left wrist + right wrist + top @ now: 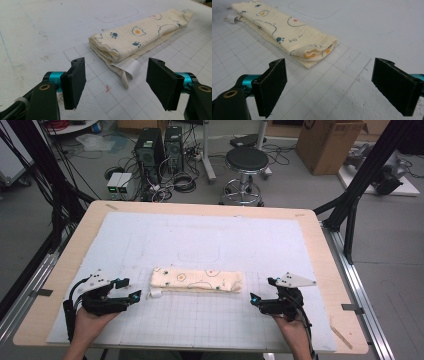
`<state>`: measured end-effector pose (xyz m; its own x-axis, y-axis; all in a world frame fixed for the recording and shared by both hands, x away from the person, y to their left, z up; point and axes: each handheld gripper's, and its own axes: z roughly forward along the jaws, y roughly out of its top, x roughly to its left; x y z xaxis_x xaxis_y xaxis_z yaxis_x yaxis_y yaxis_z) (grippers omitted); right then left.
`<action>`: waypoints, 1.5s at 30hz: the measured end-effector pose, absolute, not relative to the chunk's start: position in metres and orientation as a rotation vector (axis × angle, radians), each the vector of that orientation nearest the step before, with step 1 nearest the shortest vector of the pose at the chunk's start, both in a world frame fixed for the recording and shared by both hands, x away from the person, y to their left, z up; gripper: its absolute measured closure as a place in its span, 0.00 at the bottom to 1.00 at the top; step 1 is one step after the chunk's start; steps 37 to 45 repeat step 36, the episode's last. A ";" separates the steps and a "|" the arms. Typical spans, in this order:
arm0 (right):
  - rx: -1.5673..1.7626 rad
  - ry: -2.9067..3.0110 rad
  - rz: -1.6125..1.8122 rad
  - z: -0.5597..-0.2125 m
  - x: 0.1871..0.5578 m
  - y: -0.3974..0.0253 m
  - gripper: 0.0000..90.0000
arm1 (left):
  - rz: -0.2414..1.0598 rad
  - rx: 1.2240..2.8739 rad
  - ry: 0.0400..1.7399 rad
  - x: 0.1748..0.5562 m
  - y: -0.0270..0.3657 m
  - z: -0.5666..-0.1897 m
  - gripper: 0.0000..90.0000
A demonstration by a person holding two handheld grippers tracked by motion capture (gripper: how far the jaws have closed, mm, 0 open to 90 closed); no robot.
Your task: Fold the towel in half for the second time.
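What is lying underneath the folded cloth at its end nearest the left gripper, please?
A white tag and a beige loop stick out from under the folded cloth onto the gridded mat. How they attach, and whatever else lies beneath, is covered by the cloth's layers.

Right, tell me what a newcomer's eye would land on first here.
The folded cream cloth with paw and egg prints, lying mid-table on the white gridded mat. Next, the left gripper and right gripper, both open, one near each end of it, touching nothing. A white label sticks out at its left end.
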<state>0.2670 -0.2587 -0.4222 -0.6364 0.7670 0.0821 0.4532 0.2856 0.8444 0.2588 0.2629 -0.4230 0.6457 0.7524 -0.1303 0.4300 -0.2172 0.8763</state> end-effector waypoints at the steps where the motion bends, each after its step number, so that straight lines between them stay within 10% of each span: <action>1: 1.104 2.221 1.284 -0.422 0.266 -0.260 0.14 | 0.399 1.853 0.941 0.258 0.263 -0.423 0.35; 45: 1.108 2.230 1.254 -0.426 0.241 -0.268 0.14 | 0.432 1.879 0.943 0.241 0.264 -0.427 0.34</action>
